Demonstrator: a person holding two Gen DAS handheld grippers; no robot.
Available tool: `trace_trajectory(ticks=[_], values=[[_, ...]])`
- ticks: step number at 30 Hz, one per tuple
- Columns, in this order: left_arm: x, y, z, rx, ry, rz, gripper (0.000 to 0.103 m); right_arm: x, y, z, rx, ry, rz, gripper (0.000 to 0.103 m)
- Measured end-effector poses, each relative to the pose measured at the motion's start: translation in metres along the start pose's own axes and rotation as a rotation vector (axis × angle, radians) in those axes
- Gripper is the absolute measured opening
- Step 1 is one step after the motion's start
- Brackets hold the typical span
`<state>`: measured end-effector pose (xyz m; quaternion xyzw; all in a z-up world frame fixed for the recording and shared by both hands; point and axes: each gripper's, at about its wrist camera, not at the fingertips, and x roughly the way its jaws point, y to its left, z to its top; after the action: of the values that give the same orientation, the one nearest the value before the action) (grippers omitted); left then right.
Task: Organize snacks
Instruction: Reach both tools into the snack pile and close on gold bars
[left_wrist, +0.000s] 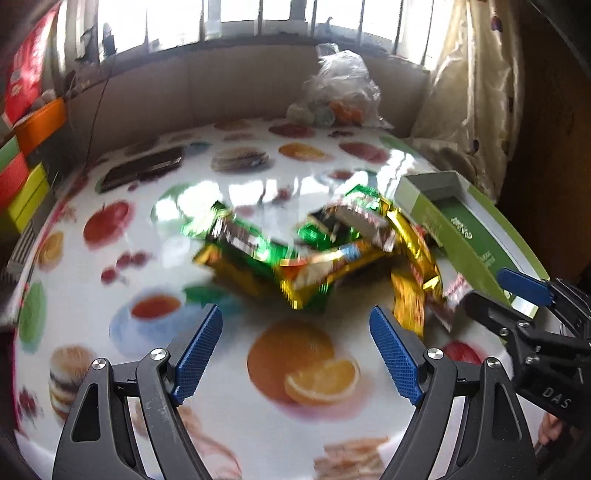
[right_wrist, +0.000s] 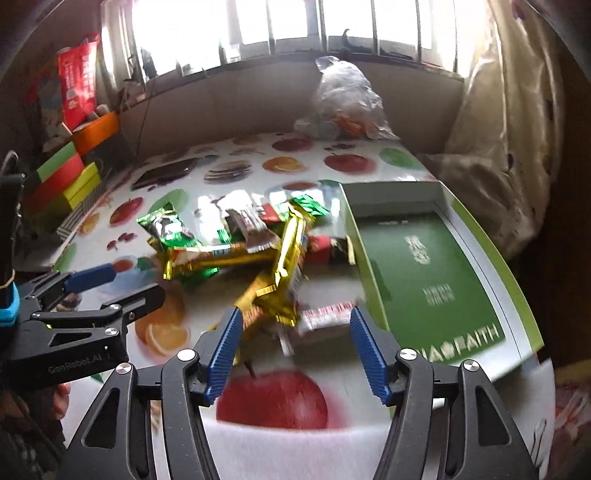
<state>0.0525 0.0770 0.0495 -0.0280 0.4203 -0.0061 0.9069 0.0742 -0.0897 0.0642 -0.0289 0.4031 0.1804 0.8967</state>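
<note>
A pile of gold and green foil snack bars (left_wrist: 310, 254) lies mid-table; it also shows in the right wrist view (right_wrist: 251, 251). An open green box (right_wrist: 424, 273) with an empty green floor lies to the pile's right, also seen in the left wrist view (left_wrist: 469, 236). My left gripper (left_wrist: 295, 325) is open and empty, just short of the pile. My right gripper (right_wrist: 295, 328) is open, its fingers either side of the nearest gold bar (right_wrist: 273, 302) and a white-and-red wrapper (right_wrist: 325, 317). Each gripper shows in the other's view: the right one (left_wrist: 498, 291), the left one (right_wrist: 110, 284).
The table (left_wrist: 92, 332) has a glossy fruit-print cloth. A dark flat object (left_wrist: 144, 168) lies at the back left. A clear plastic bag (right_wrist: 343, 103) of items stands at the back. Coloured boxes (right_wrist: 62, 181) are stacked at the left; a curtain (right_wrist: 517, 129) hangs at the right.
</note>
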Motion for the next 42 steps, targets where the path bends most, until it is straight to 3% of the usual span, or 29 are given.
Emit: trace_trajectory(ticks=[7,14,17,23,25,31,35,37,42], values=[[0.019,-0.003,0.020,0.080,0.008,-0.014,0.082,0.024,0.000,0.018,-0.006,0.038,0.020,0.058],[0.038,-0.012,0.030,0.168,0.027,-0.027,0.081,0.050,-0.005,0.029,0.001,0.090,0.024,0.046],[0.043,-0.012,0.033,0.179,0.042,-0.065,0.080,0.056,-0.009,0.033,0.015,0.100,0.031,0.045],[0.054,-0.018,0.036,0.249,0.066,-0.069,0.080,0.061,-0.013,0.044,0.017,0.097,0.056,0.041],[0.058,-0.020,0.037,0.264,0.073,-0.071,0.069,0.066,-0.013,0.046,0.008,0.113,0.067,0.036],[0.066,-0.026,0.036,0.298,0.092,-0.090,0.068,0.081,-0.012,0.046,0.001,0.160,0.096,0.034],[0.070,-0.031,0.037,0.313,0.104,-0.105,0.067,0.087,-0.013,0.045,0.006,0.172,0.103,0.026],[0.072,-0.034,0.037,0.321,0.111,-0.114,0.057,0.087,-0.012,0.045,0.002,0.173,0.108,0.025],[0.076,-0.040,0.036,0.345,0.128,-0.136,0.045,0.088,-0.014,0.045,0.013,0.172,0.120,0.024]])
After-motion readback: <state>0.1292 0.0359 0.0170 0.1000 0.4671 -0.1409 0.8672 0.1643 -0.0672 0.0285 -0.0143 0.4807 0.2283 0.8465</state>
